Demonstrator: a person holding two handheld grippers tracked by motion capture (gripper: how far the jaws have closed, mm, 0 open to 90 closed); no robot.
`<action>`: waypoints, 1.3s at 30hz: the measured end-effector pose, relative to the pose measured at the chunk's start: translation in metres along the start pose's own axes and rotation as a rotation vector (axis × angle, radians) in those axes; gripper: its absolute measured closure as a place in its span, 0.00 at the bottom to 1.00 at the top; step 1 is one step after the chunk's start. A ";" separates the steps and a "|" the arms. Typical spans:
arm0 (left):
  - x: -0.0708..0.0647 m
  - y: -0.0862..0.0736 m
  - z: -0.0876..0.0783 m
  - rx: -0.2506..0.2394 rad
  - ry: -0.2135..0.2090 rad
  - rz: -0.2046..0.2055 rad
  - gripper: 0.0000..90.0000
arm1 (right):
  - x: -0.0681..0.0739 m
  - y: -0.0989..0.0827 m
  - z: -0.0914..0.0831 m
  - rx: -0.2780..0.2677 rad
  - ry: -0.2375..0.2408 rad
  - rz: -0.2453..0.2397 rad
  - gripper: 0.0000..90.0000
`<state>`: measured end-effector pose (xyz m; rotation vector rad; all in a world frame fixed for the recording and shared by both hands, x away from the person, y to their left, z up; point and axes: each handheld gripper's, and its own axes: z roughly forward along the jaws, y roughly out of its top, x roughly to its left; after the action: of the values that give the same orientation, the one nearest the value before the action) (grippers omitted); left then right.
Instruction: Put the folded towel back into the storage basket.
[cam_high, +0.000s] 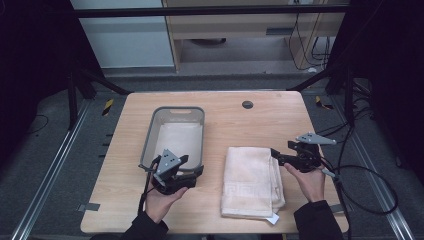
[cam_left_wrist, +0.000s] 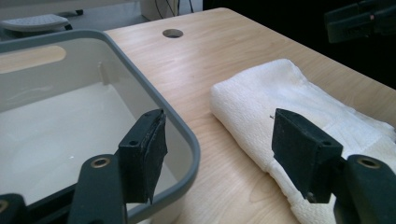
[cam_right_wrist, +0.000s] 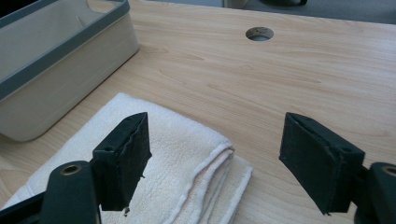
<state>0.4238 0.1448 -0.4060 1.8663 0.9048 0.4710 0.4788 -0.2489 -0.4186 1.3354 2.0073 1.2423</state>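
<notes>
Wooden table (cam_high: 225, 210), light grain, with one round cable hole (cam_high: 247, 104) near its far edge. On it: one grey plastic bin (cam_high: 150, 134) and one folded white towel (cam_high: 250, 182).

Left gripper (cam_high: 192, 167): held in the person's left hand (cam_high: 159, 200) at the near right corner of the bin, pointing across toward the towel. In the left gripper view the two black jaws stand well apart with nothing between the pads; one jaw hangs over the bin's rim at its corner, the other over the near edge of the towel. Whether either pad touches what lies under it cannot be told. Nothing is held.

Right gripper (cam_high: 274, 154): held in the person's right hand (cam_high: 310, 180) just beside the far right corner of the towel, pointing left. In the right gripper view its jaws are spread wide and empty; one jaw is over the towel's folded corner, the other over bare wood. No pad presses on the cloth.

Towel: lies flat on the table between the two grippers, to the right of the bin and apart from it, a strip of bare wood between them. The folded layers show as stacked edges at the corner nearest the right gripper. A small white tag (cam_high: 273, 218) sticks out at its near right corner.

Bin: open top, pale inside, one handle slot (cam_high: 180, 111) visible in its far wall.

Count: two grippers, one towel, one bin, one cable hole.
</notes>
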 end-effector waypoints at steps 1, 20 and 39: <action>-0.002 -0.001 0.001 0.004 -0.005 0.005 0.39 | 0.000 0.000 0.000 -0.001 0.003 0.004 0.27; -0.032 -0.019 0.022 0.089 -0.078 0.043 0.42 | 0.009 -0.007 0.013 0.038 0.014 -0.032 0.20; -0.049 -0.034 0.041 0.161 -0.119 0.063 0.42 | 0.013 -0.014 0.025 0.075 0.004 -0.033 0.20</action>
<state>0.4058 0.0914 -0.4519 2.0512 0.8257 0.3289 0.4846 -0.2279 -0.4415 1.3289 2.0894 1.1667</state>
